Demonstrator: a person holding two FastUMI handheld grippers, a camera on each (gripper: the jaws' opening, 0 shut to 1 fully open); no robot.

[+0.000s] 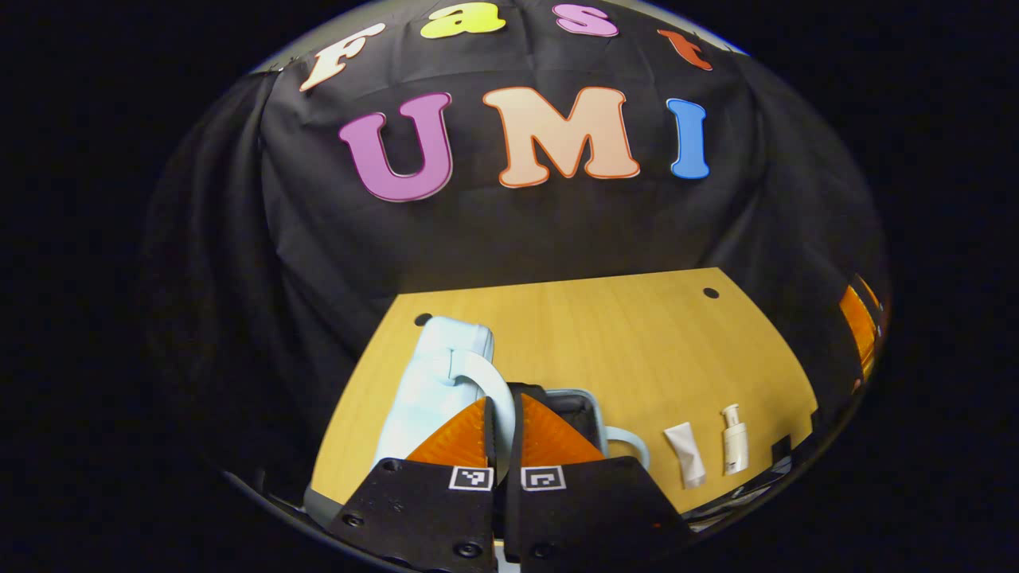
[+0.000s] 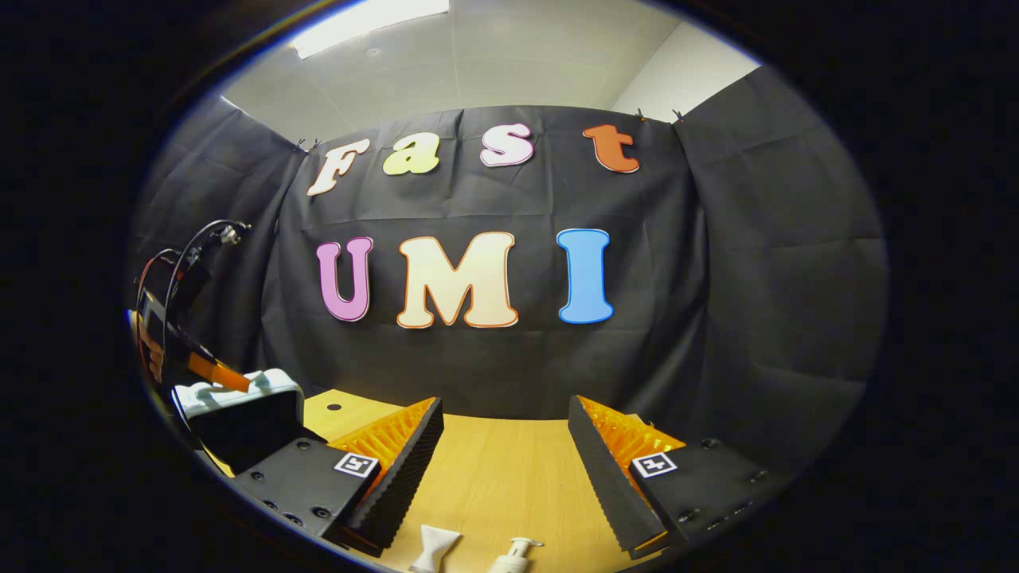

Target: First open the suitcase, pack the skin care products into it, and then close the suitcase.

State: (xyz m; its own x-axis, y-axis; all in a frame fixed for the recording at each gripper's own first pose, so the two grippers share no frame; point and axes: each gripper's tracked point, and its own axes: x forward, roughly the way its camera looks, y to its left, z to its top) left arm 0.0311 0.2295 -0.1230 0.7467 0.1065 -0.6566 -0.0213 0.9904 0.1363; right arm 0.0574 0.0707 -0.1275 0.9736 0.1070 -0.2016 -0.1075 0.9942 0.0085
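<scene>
Left gripper view: the left gripper [image 1: 503,434] is clenched on the curved handle [image 1: 495,390] of the pale blue suitcase [image 1: 434,382], both orange fingers [image 1: 458,438] pressing on the loop; the fingers and their black mounts hide most of the case, so its dark interior [image 1: 577,410] shows only as a sliver beside the raised lid. A second handle [image 1: 633,442] juts out toward the skin care products: a white tube [image 1: 686,454] and a white pump bottle [image 1: 734,440], lying just beside each other on the wooden table [image 1: 605,342], apart from the suitcase. Right gripper view: the right gripper [image 2: 503,454] hovers released above the table [image 2: 493,477], its ridged fingers [image 2: 398,469] spread wide and holding nothing. The tube [image 2: 434,549] and pump bottle [image 2: 513,555] are cut off at the lower edge. At far left the open suitcase [image 2: 239,414] appears with the left gripper [image 2: 215,370] on its lid and cables [image 2: 187,255] rising above; detail there is hard to make out. Black cloth walls the booth under a pale ceiling [image 2: 478,56] with a light panel [image 2: 370,20].
</scene>
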